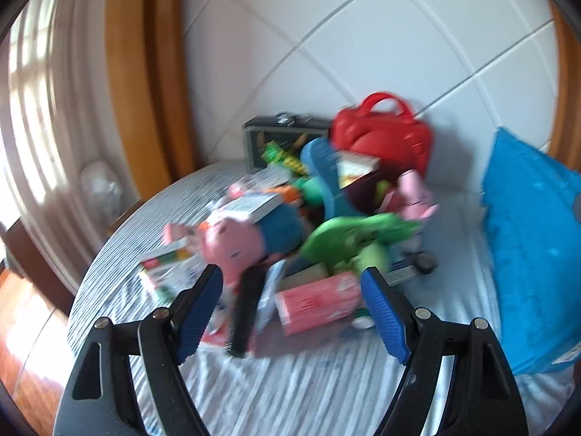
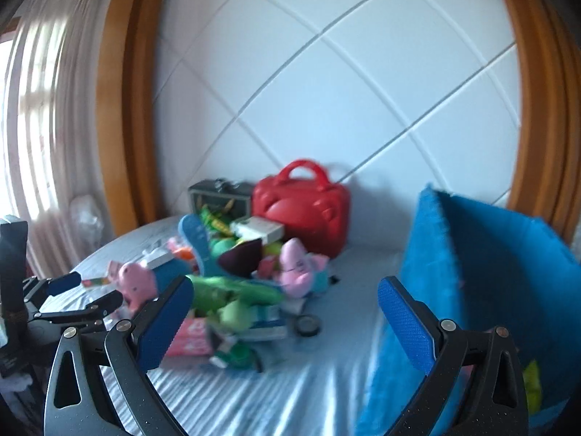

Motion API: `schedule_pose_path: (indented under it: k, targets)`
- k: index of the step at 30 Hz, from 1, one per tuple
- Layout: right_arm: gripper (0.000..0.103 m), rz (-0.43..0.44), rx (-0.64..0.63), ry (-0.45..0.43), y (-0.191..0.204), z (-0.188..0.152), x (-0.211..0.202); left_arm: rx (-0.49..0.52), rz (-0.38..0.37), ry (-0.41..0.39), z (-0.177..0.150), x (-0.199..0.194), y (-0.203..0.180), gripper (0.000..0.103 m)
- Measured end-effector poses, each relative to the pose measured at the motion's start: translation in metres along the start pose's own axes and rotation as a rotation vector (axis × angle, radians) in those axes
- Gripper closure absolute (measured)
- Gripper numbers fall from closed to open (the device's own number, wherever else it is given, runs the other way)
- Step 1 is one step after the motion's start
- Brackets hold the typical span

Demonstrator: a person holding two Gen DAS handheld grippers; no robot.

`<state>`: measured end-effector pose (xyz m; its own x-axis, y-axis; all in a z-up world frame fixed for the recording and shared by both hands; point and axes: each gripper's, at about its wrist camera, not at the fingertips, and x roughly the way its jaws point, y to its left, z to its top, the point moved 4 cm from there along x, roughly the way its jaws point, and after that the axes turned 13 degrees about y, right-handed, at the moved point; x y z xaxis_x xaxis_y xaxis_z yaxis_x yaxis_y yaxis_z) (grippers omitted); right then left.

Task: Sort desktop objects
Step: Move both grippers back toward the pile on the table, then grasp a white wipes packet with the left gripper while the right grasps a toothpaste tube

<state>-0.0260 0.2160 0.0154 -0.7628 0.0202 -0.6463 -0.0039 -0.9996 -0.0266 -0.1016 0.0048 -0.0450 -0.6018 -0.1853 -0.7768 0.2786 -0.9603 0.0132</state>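
Observation:
A blurred heap of toys and boxes lies on a striped bedsheet (image 1: 290, 392). In it are a pink pig plush (image 1: 232, 243) (image 2: 136, 279), a green plush (image 1: 348, 236) (image 2: 232, 290), a pink star plush (image 1: 415, 196) (image 2: 299, 267), a pink box (image 1: 319, 301) and a black bar-shaped item (image 1: 247, 312). My left gripper (image 1: 292, 274) is open just short of the heap's near edge, with nothing between its blue pads. It also shows at the left of the right wrist view (image 2: 90, 290). My right gripper (image 2: 286, 284) hangs open and empty, right of the heap.
A red handbag (image 1: 385, 138) (image 2: 301, 210) and a dark open case (image 1: 276, 134) (image 2: 218, 196) stand against the white padded headboard. A large blue bag (image 1: 533, 254) (image 2: 483, 272) stands on the right. A small black round item (image 2: 308, 325) lies by the heap. The bed's edge and curtains are on the left.

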Motion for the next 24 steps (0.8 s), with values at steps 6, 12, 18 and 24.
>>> schedule_pose_path:
  k: [6,12,18,24]
  targets:
    - [0.0,0.046,-0.015,0.183,0.045,-0.03,0.072,-0.032,0.038,0.141,-0.026,0.06,0.066,0.025]
    - [0.0,0.08,-0.015,0.322,0.071,-0.052,0.126,-0.09,0.051,0.204,-0.041,0.101,0.119,0.025]
    - [0.0,0.14,-0.05,0.389,0.116,-0.059,0.166,-0.139,0.038,0.214,-0.036,0.139,0.155,0.025]
    - [0.0,0.199,-0.042,0.414,0.157,-0.056,0.203,-0.106,-0.035,0.236,-0.021,0.175,0.155,0.025]
